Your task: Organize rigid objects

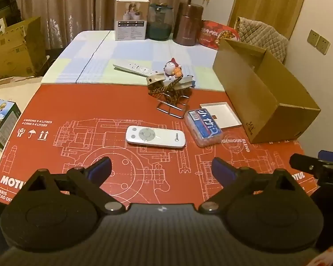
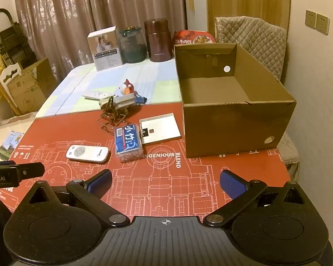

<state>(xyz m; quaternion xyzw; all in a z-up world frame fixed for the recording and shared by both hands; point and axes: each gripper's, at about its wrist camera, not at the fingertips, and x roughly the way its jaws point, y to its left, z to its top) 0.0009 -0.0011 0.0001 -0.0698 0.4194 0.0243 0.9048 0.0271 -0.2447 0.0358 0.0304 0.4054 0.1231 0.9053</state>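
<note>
A white remote (image 1: 155,136) (image 2: 88,153) lies on the red printed mat (image 1: 77,146) (image 2: 157,184). Right of it sits a clear plastic box with a blue label (image 1: 203,128) (image 2: 128,142), then a flat white tray (image 1: 222,115) (image 2: 159,128). Behind them lie a wire stand with a cord (image 1: 173,102) (image 2: 110,116), a small figurine (image 1: 173,68) (image 2: 128,88) and a second white remote (image 1: 134,66) (image 2: 93,94). An open cardboard box (image 1: 261,93) (image 2: 233,102) stands at the right, nothing in it. My left gripper (image 1: 162,169) and right gripper (image 2: 165,182) both hover open over the mat's near edge, holding nothing.
Along the table's far edge stand a white carton (image 1: 132,18) (image 2: 105,47), a dark glass jar (image 1: 161,21) (image 2: 132,45), a brown flask (image 1: 188,23) (image 2: 158,40) and a red food pack (image 1: 217,34) (image 2: 194,37). A padded chair (image 2: 253,42) stands behind the box. Cardboard boxes (image 1: 15,44) stand at the left.
</note>
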